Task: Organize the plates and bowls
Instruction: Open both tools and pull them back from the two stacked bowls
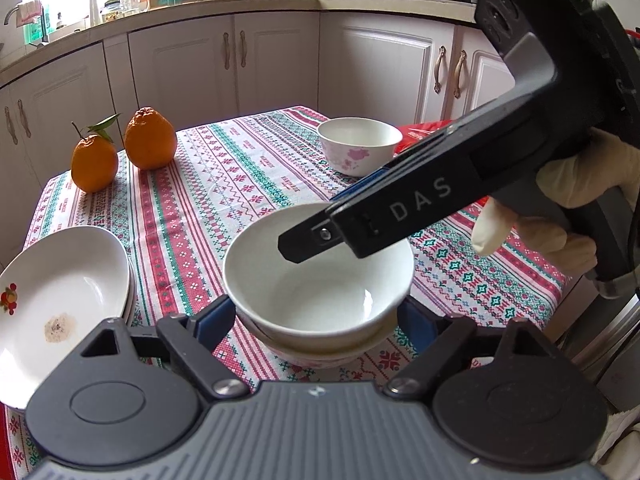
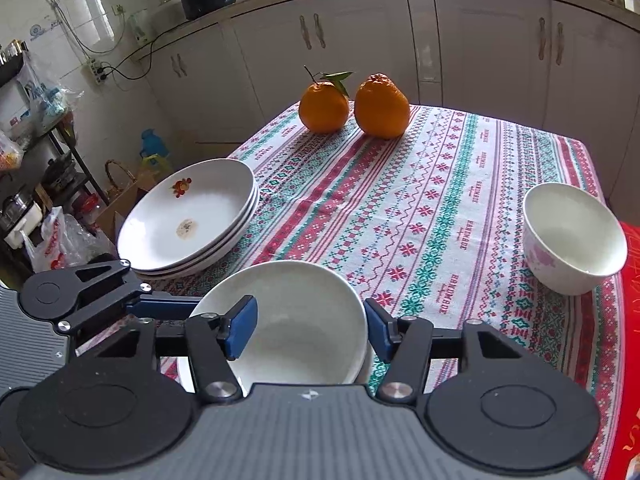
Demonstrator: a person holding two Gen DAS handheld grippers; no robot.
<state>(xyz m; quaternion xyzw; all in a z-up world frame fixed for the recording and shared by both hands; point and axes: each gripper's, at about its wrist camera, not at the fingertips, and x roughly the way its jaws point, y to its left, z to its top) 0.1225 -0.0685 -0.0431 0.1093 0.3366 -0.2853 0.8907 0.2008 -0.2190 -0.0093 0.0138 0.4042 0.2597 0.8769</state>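
Porcelain fills our left wrist view: a plain white bowl, glossy and round, sits nested in another bowl on the worktop. Our left tongs stand apart, one blue pad on each side of the stack, and we cannot tell whether they touch it. The right tongs reach in from the right, a black finger poised over the top bowl's far rim, held by a gloved hand. To the left lies a stack of shallow white plates, the top one stained and marked with a small red motif. Farther back stands a pink-flowered bowl, with two knobbly oranges at the far left. The woven cloth runs in red, green and white bands; pale cabinets line the room behind.

From the right wrist, our right tongs are apart, straddling the white bowl's rim, the left pad inside it and the right pad outside. The left tongs come in from the left. The plates sit left, the flowered bowl well to the right, and the oranges at the far edge.
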